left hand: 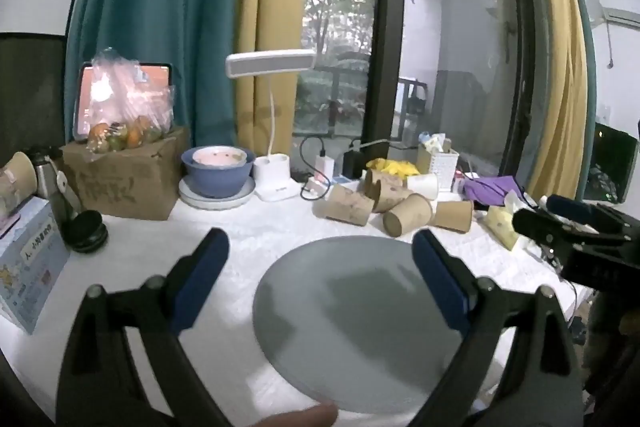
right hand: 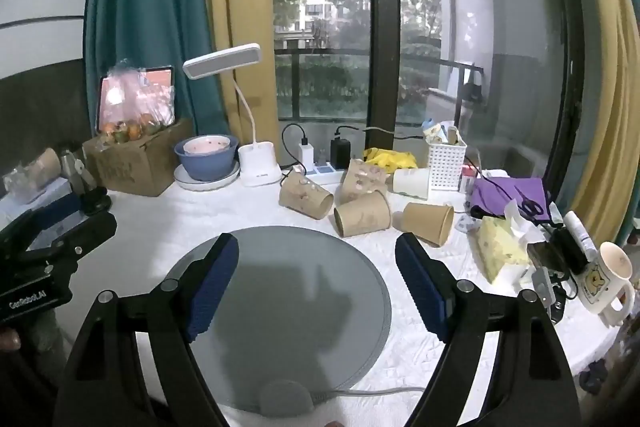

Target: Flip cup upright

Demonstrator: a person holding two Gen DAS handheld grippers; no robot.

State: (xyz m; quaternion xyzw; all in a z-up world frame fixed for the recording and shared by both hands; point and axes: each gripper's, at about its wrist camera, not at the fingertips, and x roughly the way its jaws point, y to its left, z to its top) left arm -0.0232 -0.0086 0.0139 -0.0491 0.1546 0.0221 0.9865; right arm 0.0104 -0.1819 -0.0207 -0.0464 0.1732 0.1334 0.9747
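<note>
Several brown paper cups (right hand: 362, 214) lie on their sides in a cluster on the white tablecloth, behind a round grey mat (right hand: 280, 307). One more brown cup (right hand: 428, 218) lies to their right and a white cup (right hand: 411, 182) lies behind. The cluster also shows in the left wrist view (left hand: 408, 214), beyond the grey mat (left hand: 352, 327). My right gripper (right hand: 316, 287) is open and empty above the mat. My left gripper (left hand: 320, 279) is open and empty above the mat's left part. Each gripper shows at the edge of the other's view.
A cardboard box with bagged fruit (right hand: 132, 159), a blue bowl on a plate (right hand: 206, 161), a white desk lamp (right hand: 256, 163), a power strip with chargers (right hand: 324, 163), a white basket (right hand: 447, 163), a tissue pack (right hand: 502, 247) and a mug (right hand: 610, 283) ring the table.
</note>
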